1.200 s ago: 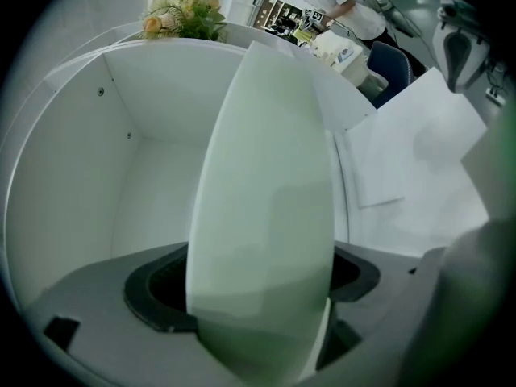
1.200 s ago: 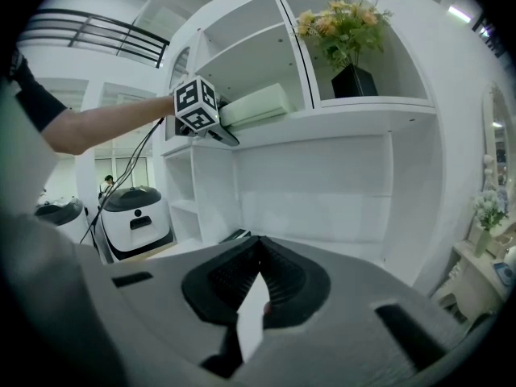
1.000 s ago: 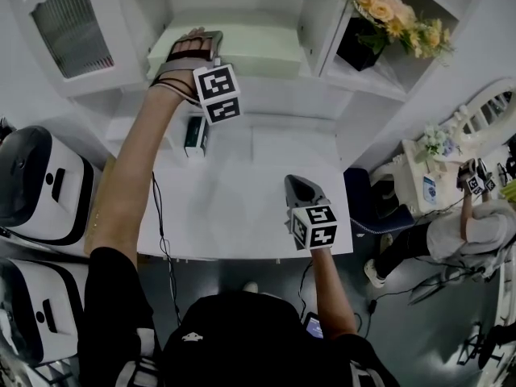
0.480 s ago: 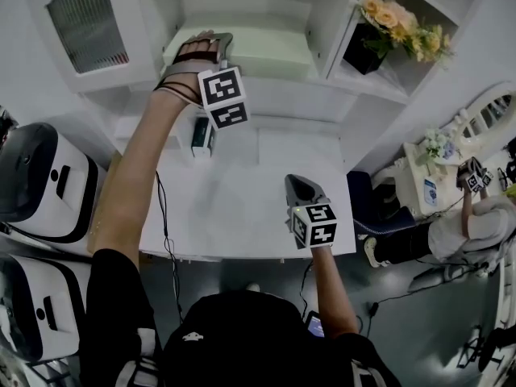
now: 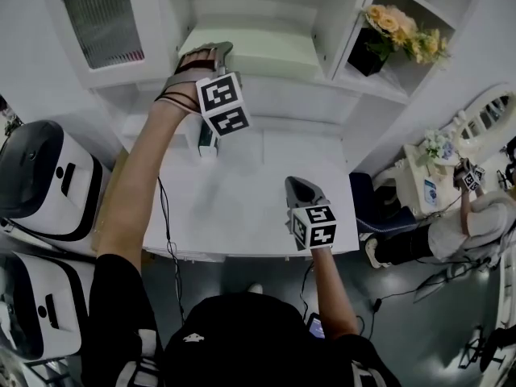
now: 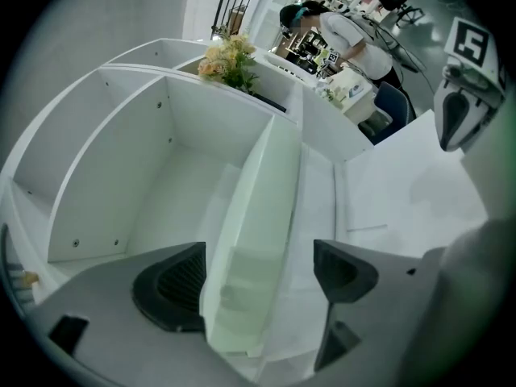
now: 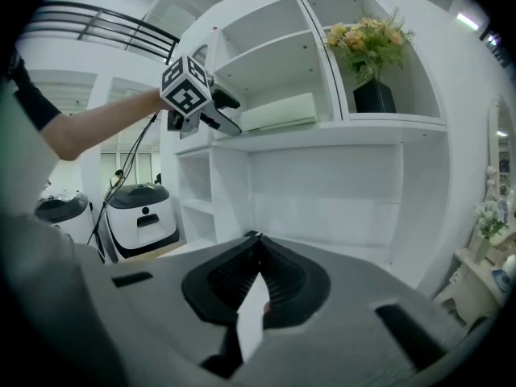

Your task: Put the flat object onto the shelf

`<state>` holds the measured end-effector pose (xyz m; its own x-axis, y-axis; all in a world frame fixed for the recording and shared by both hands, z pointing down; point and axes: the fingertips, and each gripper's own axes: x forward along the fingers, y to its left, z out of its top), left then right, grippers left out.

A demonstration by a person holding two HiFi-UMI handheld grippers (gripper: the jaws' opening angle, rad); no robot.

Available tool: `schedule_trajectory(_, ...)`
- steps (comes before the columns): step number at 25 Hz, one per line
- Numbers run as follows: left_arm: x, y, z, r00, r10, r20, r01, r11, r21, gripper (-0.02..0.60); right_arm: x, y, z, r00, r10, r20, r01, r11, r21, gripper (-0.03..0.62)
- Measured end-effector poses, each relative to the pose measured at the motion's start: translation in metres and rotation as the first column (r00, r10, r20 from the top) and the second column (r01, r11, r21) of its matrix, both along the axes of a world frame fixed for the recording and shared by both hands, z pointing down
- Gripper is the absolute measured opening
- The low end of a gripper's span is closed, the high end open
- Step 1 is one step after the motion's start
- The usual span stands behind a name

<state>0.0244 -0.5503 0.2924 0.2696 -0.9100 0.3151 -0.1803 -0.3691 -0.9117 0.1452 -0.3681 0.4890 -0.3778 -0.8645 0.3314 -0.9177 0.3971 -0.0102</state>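
Observation:
The flat object, a pale green box, lies on the white shelf of the wall unit. In the left gripper view the box lies lengthwise between the two jaws. It is close against the left pad, and a gap shows before the right pad. My left gripper is open at the box's near end. My right gripper hovers over the white table, shut, with a thin white sliver at the seam. The right gripper view shows the box on the shelf beside the left gripper.
A black vase of yellow flowers fills the compartment to the right. A small dark device stands on the table below the shelf. Two white and black machines sit at the left. A person sits at the far right.
The head view has shifted a little. The left gripper stays at the near end of the box on the shelf. The right gripper has not moved.

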Motion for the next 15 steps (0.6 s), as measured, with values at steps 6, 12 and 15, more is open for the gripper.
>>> schedule_trajectory(6, -0.014, 0.021, -0.004, 0.999, 0.005, -0.039, -0.004, 1.000, 0.018, 0.416, -0.011, 0.016, -0.001, 1.000, 0.004, -0.001, -0.004, 1.000, -0.001, -0.005)
schedule_trajectory(12, -0.021, 0.049, -0.004, 0.992, 0.031, -0.126, -0.030, 1.000, 0.010, 0.416, -0.021, 0.030, -0.005, 1.000, 0.009, -0.001, -0.009, 1.000, 0.008, -0.005)
schedule_trajectory(15, -0.027, 0.061, -0.002, 0.988, 0.029, -0.150, -0.029, 1.000, 0.004, 0.414, -0.026, 0.036, -0.008, 1.000, 0.008, -0.005, -0.008, 1.000, 0.015, -0.003)
